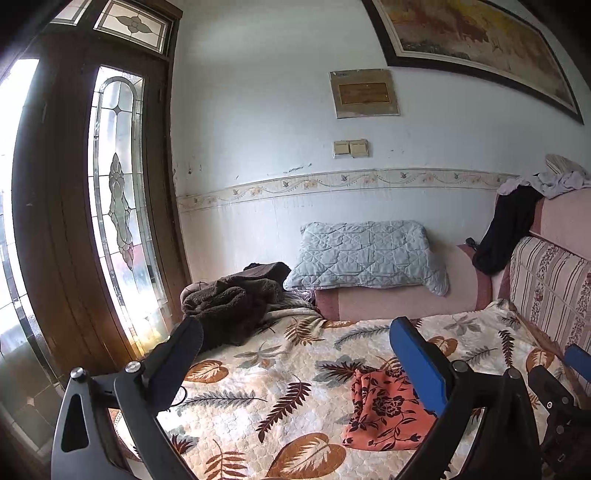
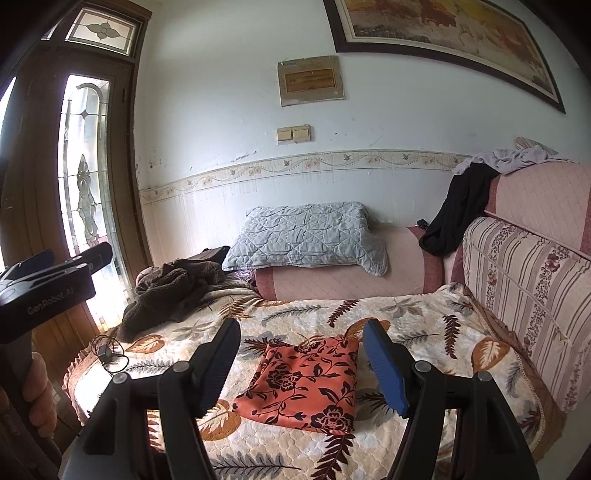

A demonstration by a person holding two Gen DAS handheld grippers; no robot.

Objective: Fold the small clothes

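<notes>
A: Left side: brown coat (image 2: 166, 291) heaped by the glass door (image 2: 83, 177). Left gripper (image 1: 295, 354), fingers apart, gripping nothing.

B: Centre: orange flowered cloth (image 2: 306, 384) folded flat on the leaf-print bedspread (image 2: 424, 332). Right gripper (image 2: 304, 363) above it, fingers apart, empty. Grey pillow (image 2: 306, 236) behind.

pale wall (image 2: 221, 110) with framed painting (image 2: 443, 33), daylit stained-glass door (image 1: 118, 192), leaf-print sofa cover (image 2: 424, 325).
</notes>
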